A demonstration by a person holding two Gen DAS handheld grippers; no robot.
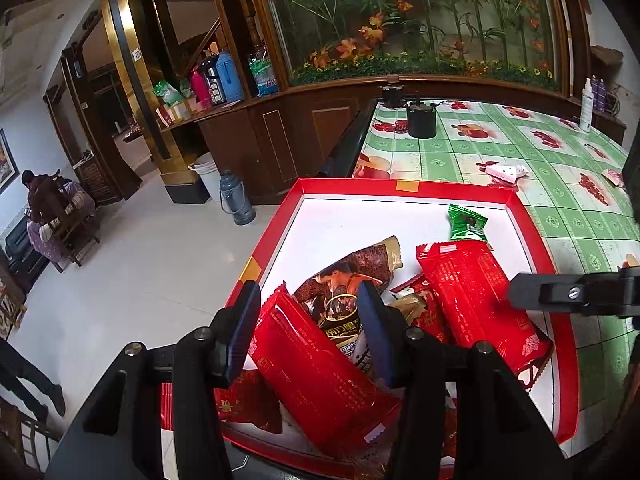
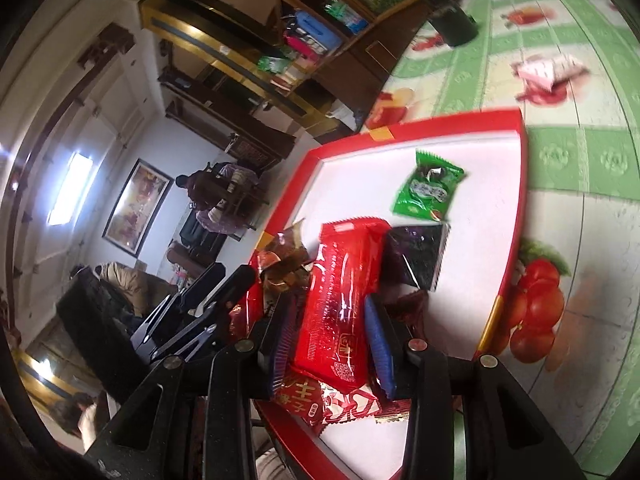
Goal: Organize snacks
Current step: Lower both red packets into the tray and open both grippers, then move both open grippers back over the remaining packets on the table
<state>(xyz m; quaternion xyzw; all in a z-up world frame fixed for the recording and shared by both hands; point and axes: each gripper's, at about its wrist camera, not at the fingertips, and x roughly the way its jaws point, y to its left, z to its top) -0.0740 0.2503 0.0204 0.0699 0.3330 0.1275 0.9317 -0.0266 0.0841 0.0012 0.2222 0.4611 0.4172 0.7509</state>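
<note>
green tablecloth (image 1: pixel 560 208) | red packet (image 2: pixel 340 312) between right gripper (image 2: pixel 334 344) jaws

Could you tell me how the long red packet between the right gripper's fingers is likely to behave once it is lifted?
The long red packet looks like glossy film, so it may slip in the right gripper. It is long and flat, so its free end probably droops. It lies on other wrappers in the red tray, so lifting may drag them.
</note>
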